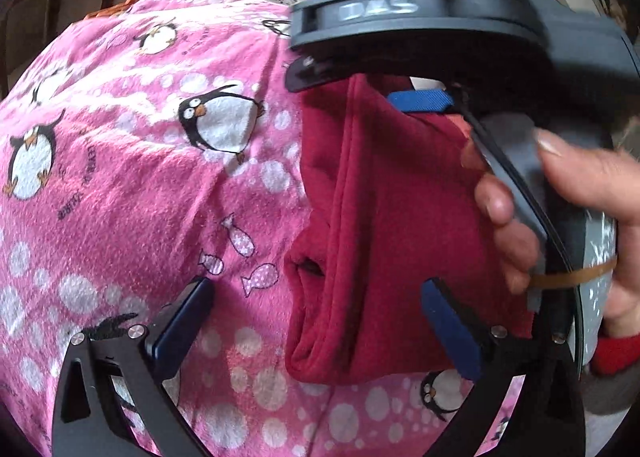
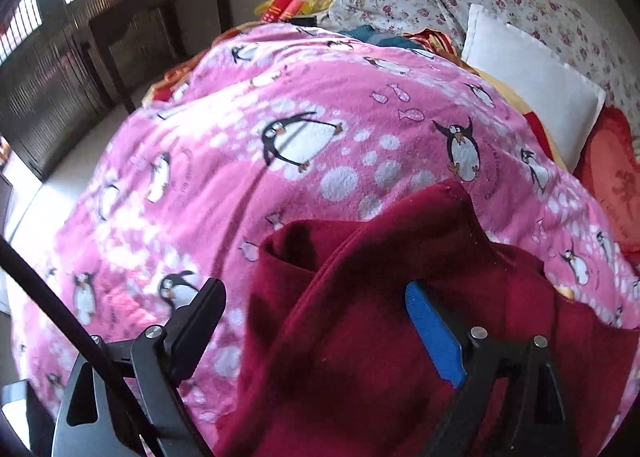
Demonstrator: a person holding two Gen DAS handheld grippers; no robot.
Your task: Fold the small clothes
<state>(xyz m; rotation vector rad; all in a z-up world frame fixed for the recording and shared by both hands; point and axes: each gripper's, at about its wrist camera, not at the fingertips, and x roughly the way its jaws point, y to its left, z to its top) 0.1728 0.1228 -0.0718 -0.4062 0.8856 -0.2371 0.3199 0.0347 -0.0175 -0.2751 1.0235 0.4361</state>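
red cloth [image 2: 360, 337] lies bunched on the pink penguin blanket [image 2: 240, 161] on the bed | left gripper [image 1: 320, 321] fingers wide apart, one over the cloth, holding nothing | right gripper [image 2: 332, 321] fingers wide apart, blue one over the cloth | white pillow [image 2: 532, 85] far behind

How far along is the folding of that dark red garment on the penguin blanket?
Partly done, it seems. The dark red garment already lies in stacked layers on the pink penguin blanket. In hand: both claws are open around it, the left claw and the right claw, neither pinching cloth. Left: the bundle is rumpled with a loose corner, so more folding and smoothing probably remain.
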